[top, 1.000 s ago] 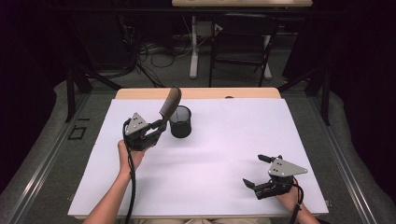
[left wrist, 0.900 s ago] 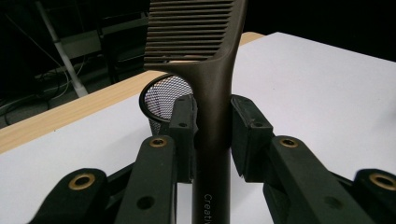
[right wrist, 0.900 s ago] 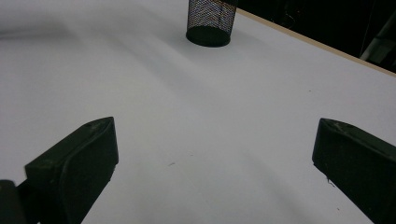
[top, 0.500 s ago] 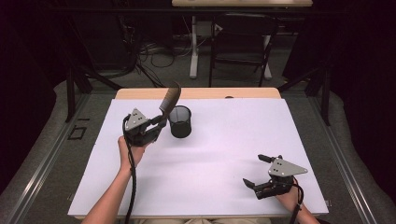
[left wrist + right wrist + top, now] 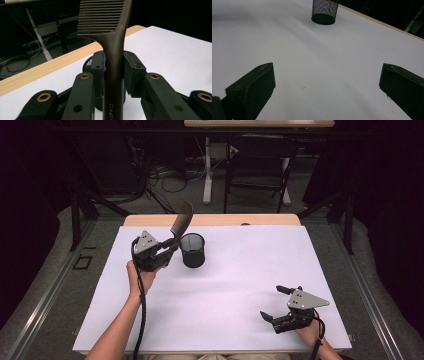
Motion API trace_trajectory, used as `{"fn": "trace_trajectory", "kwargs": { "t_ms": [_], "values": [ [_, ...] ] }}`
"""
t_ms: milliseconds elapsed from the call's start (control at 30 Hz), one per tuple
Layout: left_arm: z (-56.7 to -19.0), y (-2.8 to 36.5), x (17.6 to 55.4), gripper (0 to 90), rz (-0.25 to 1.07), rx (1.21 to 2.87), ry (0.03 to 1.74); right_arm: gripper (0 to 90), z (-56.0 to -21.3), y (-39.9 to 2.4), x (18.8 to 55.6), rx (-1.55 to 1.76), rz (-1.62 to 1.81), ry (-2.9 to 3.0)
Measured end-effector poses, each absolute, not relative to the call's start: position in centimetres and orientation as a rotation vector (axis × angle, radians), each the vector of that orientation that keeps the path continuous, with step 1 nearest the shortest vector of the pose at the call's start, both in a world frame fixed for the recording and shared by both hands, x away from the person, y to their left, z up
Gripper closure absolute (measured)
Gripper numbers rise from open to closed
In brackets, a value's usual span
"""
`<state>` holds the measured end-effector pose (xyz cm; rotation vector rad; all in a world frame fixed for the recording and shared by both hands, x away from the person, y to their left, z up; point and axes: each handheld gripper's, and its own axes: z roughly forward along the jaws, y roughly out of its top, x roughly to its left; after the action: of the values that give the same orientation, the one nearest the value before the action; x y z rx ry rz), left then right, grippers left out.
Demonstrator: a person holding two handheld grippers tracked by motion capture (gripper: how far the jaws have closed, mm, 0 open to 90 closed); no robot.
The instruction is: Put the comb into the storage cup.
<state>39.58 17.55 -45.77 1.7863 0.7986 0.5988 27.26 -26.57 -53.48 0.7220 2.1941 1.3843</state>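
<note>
My left gripper [image 5: 169, 249] is shut on the handle of a dark brown comb [image 5: 181, 219], whose toothed end tilts up and back, just left of a black mesh cup [image 5: 192, 249] on the white table. In the left gripper view both pads clamp the comb [image 5: 113, 45] handle, and the cup [image 5: 88, 63] peeks out behind the jaws. My right gripper [image 5: 275, 303] rests low at the table's front right, jaws wide apart with nothing between them. From the right gripper view the mesh cup [image 5: 324, 11] stands far ahead across bare white surface.
The white sheet [image 5: 240, 280] covers the table, with a strip of wooden edge [image 5: 215, 219] at the back. Behind it, on the dark floor, are table legs, a chair frame [image 5: 257, 175] and cables. A cable trails from the left gripper along the forearm.
The left gripper with the comb has drifted slightly towards the mesh cup, and the comb's head now leans closer above the cup's left rim. The right gripper has kept still.
</note>
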Motion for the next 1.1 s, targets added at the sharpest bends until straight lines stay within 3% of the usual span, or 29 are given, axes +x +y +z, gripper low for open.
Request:
{"fn": "trace_trajectory", "kwargs": {
  "t_ms": [1100],
  "values": [
    [-43.8,16.3,41.3,71.7,0.621,1.766,0.779,0.0,-53.5,-26.6,27.3,0.722,1.383,2.188]
  ]
}}
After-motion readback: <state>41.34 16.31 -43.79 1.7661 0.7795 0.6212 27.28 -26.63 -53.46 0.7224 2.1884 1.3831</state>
